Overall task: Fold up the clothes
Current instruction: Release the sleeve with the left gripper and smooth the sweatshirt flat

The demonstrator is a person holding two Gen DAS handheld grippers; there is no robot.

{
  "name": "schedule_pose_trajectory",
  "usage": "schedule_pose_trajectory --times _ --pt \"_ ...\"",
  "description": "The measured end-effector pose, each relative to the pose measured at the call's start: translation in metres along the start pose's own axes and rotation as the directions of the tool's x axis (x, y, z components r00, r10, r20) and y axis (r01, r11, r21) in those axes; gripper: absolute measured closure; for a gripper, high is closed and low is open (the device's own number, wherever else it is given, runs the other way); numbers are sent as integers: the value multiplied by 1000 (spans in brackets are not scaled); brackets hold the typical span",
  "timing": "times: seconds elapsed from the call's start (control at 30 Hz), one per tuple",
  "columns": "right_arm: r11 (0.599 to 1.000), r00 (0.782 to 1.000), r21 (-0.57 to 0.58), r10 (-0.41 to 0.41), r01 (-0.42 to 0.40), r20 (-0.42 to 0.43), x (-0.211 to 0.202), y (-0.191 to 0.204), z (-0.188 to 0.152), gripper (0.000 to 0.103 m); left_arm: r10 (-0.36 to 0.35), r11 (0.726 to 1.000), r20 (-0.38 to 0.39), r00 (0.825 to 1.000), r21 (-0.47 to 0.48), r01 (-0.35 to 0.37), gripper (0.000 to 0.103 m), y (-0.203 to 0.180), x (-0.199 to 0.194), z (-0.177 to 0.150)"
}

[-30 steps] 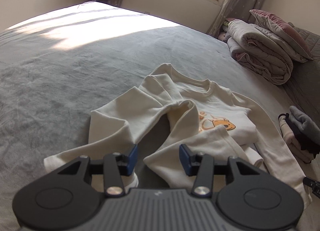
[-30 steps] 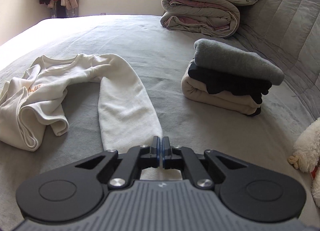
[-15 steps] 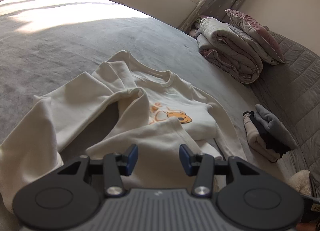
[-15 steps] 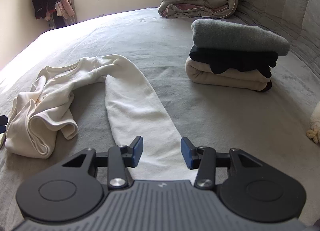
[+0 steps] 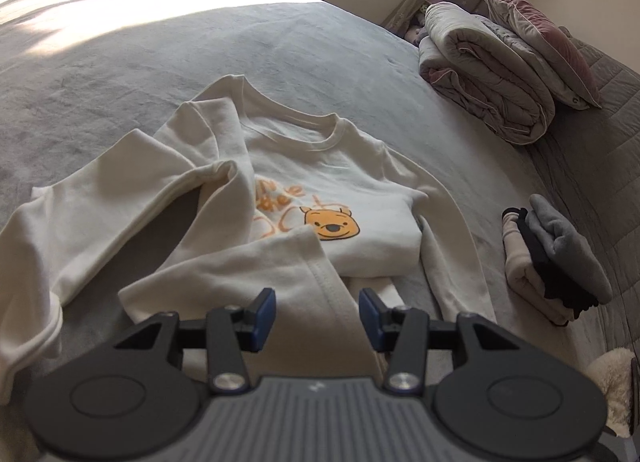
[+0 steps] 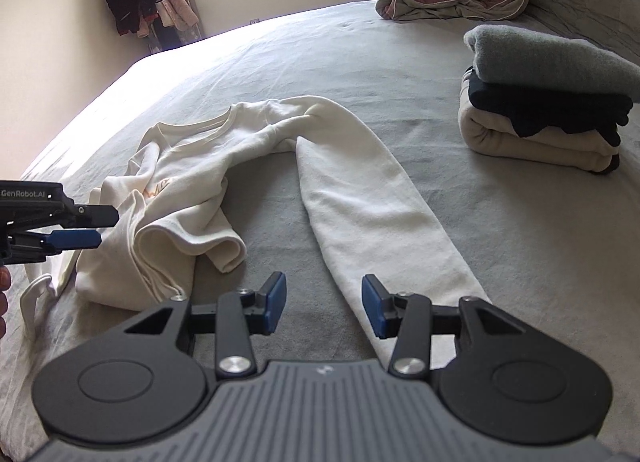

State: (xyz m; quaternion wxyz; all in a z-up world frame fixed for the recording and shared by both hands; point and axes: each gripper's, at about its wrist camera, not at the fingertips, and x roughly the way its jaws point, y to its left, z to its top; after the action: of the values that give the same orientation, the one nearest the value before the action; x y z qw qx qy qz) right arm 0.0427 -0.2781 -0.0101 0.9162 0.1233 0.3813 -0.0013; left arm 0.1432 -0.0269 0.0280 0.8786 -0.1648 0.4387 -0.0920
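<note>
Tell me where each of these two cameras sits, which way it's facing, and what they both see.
Left wrist: sits on the left gripper, angled down over the cream sweatshirt toward the folded quilt; only its own open fingers show.
Right wrist: sits on the right gripper, angled down along the sweatshirt's long sleeve toward the window wall; its own open fingers, the left gripper and part of a hand show.
Shared: the sweatshirt, the stack of folded clothes and the grey bed cover.

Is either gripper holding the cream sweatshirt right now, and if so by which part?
Nothing is held. The left gripper and the right gripper have open jaws above the cream sweatshirt.
</note>
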Motion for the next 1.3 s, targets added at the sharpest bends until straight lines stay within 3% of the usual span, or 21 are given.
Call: schedule_pose_trajectory --times 0.2,0.4,0.5,0.57,0.6,0.67,0.83,0.97,1.17,1.23,1.3 --pt "1000 1000 14 28 -28 4 -4 0 2 57 141 990 -5 990 6 -141 56 -37 15 9" --pt "999 999 17 48 -48 16 -8 1 4 57 295 955 -22 955 30 -295 57 -56 36 7" --pt "998 999 34 49 -50 16 -8 -3 5 57 353 933 -11 935 77 -352 64 -59 41 2" --pt "997 998 49 57 -58 10 -8 -5 5 57 351 934 -17 936 70 -349 76 -52 37 -2" --pt "997 998 55 63 -63 8 -8 -6 5 57 349 936 -21 937 65 -347 78 -49 34 -4" --pt "995 997 65 76 -76 2 -7 -6 4 57 344 938 -28 938 56 -342 92 -41 30 -7" --pt "990 994 89 110 -108 -15 -4 -5 3 57 309 951 -4 951 1 -309 102 -12 3 -17" --pt "986 991 109 128 -123 -35 0 -4 0 57 282 959 9 959 -25 -281 103 14 -19 -29" --pt "983 989 135 136 -126 -62 8 -2 -5 57 222 973 -39 974 -55 -224 102 47 -37 -40" --pt "981 988 145 137 -126 -71 11 -3 -6 57 205 977 -58 977 -51 -208 99 51 -40 -40" --pt "981 987 153 136 -123 -79 13 -3 -7 57 196 980 -42 980 -26 -197 89 46 -42 -34"
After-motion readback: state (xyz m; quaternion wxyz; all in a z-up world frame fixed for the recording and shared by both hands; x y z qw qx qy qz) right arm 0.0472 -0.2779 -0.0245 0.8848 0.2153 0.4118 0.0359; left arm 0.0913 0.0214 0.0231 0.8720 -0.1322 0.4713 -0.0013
